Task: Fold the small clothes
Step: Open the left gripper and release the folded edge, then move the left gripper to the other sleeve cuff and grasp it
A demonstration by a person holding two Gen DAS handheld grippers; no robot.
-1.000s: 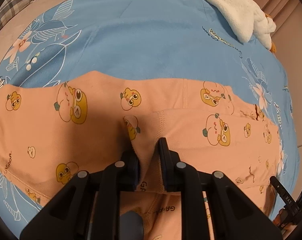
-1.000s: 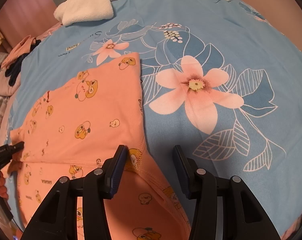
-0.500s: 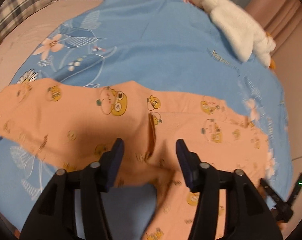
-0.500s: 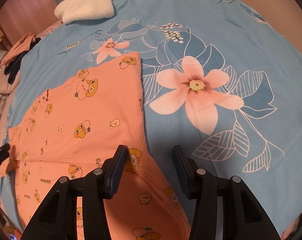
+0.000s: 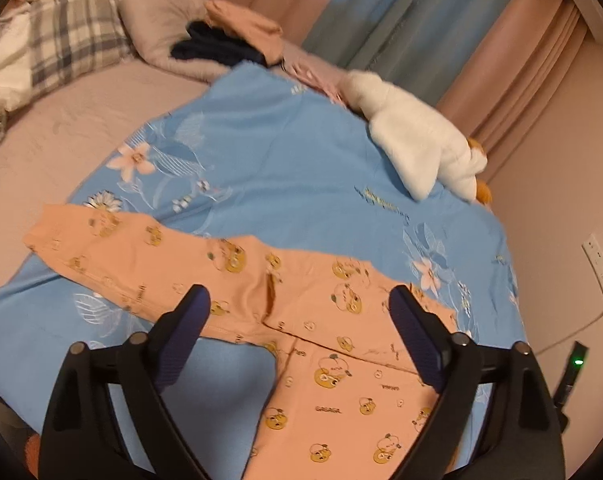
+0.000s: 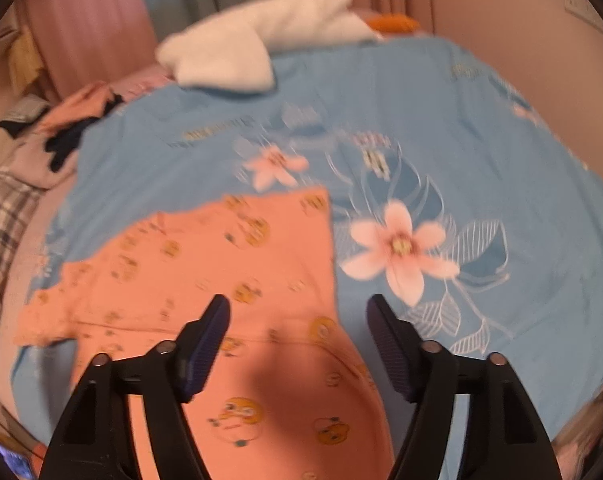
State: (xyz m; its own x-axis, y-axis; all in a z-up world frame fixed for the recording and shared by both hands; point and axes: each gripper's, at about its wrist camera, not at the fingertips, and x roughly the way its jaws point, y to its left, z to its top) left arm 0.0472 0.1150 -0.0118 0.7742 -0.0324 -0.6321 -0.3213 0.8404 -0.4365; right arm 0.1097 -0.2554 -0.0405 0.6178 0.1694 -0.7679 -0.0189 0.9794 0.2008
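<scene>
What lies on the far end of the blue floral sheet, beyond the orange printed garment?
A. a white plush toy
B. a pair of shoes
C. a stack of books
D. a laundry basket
A: a white plush toy with an orange part rests at the far edge of the blue floral sheet, past the orange printed garment.

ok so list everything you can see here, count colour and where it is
peach cartoon-print garment: one, peach-orange with yellow figures, spread flat on the blue sheet, below both grippers
floral sheet: one, light blue with pink flowers, laid over the bed
bed cover: one, pale pink, under the sheet
white plush toy: one, white with orange parts, at the sheet's far edge
clothes pile: dark navy and peach pieces, by the pillow
plaid pillow: one, grey-white check, far left corner
curtains: pink and blue-grey, behind the bed
wall socket: one, white, right wall
left gripper: black, jaws opening, nothing between them
right gripper: black, jaws opening, nothing held
</scene>
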